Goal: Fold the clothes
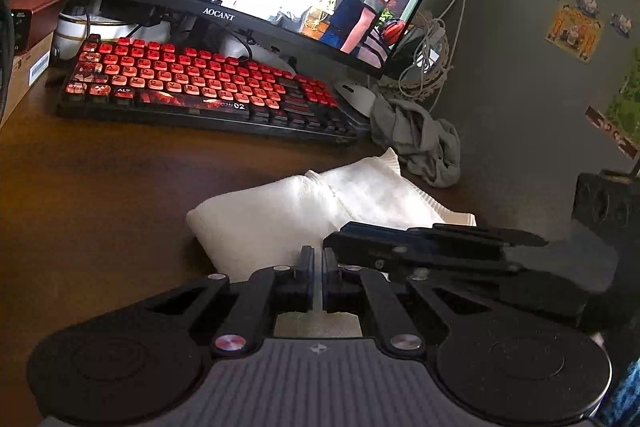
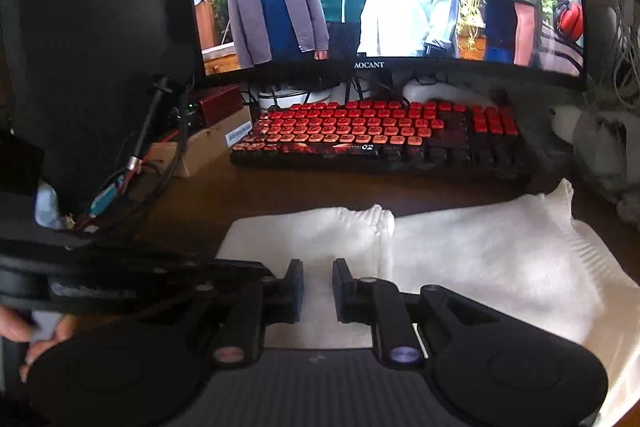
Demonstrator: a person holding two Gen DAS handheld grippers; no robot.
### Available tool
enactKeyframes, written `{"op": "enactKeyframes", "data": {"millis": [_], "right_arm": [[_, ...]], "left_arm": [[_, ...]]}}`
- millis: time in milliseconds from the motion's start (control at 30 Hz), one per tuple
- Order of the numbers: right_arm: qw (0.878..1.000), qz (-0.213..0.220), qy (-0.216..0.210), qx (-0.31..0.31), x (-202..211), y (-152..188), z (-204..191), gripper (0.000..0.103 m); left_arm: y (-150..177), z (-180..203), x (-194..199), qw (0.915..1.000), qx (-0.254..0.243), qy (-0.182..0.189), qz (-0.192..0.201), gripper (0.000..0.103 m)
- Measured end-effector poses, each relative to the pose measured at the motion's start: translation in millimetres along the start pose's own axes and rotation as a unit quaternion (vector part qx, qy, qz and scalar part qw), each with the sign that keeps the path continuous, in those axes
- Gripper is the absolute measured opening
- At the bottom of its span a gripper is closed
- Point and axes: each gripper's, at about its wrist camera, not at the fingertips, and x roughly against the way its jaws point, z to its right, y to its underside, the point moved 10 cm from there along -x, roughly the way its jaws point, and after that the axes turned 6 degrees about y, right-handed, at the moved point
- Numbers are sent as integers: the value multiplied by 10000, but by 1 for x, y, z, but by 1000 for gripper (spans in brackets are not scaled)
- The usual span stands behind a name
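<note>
Left wrist view showed the white garment [image 1: 280, 211] lying on the brown desk [image 1: 100, 195] in front of the red keyboard [image 1: 200, 83], its long axis running from near left to far right, its ribbed end pointing toward the crumpled grey cloth [image 1: 416, 139]. The left gripper [image 1: 318, 267] had its jaws nearly together at the garment's near edge; whether they pinched fabric was unclear. The right gripper [image 2: 318, 287] stood parted over the garment [image 2: 460, 259].
</note>
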Motion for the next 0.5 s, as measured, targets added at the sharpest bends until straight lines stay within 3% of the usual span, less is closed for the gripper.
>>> {"op": "enactKeyframes", "data": {"millis": [133,500], "right_arm": [[9993,21,130,336,16,15,-4,15],[9998,-45,24,-188,74,40,14,17]], "left_arm": [[0,-3,-2,9999,115,93,-4,3],[-2,1,2,9999,91,-6,51,5]]}}
